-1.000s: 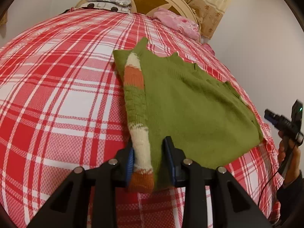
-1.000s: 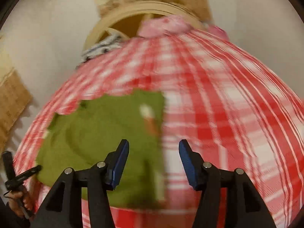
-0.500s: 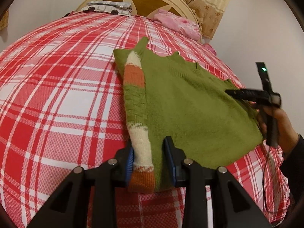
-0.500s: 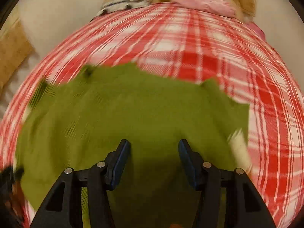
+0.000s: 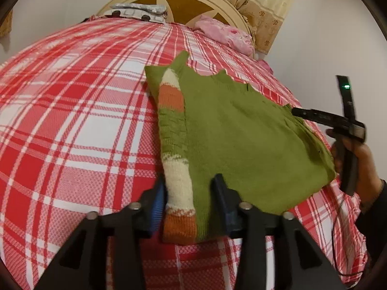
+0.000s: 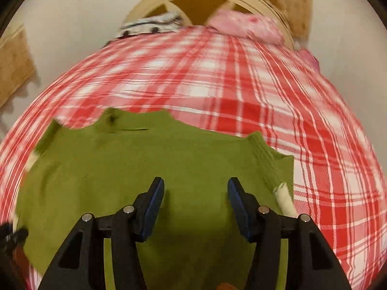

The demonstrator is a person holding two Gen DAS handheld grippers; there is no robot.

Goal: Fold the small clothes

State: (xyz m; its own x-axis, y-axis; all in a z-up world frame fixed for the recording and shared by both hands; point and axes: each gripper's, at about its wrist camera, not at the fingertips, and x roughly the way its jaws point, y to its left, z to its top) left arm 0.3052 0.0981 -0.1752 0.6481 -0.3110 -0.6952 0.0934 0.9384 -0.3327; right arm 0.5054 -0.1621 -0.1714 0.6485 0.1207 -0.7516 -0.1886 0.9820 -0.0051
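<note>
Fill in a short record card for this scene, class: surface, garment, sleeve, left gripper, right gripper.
surface: red and white plaid bedsheet
garment: green knit sweater, lying flat on the sheet
sleeve: striped sleeve folded along the sweater's edge, cuff between the left gripper's jaws
left gripper: left gripper jaws opening around the cuff
right gripper: right gripper open above the sweater, nothing between its jaws

A red-and-white plaid is shown across the bedspread (image 5: 72, 125), on which an olive-green sweater (image 5: 241, 140) is spread. The sweater's sleeve (image 5: 175, 145) is banded in cream, orange and green, with an orange cuff at its near end. Blue pads are seen on the black fingers of the left gripper (image 5: 188, 203) and the right gripper (image 6: 196, 207); a pink cloth (image 5: 222, 33), a cream and brown headboard (image 5: 183, 2) and a beige patterned curtain (image 5: 261, 7) are seen behind.
</note>
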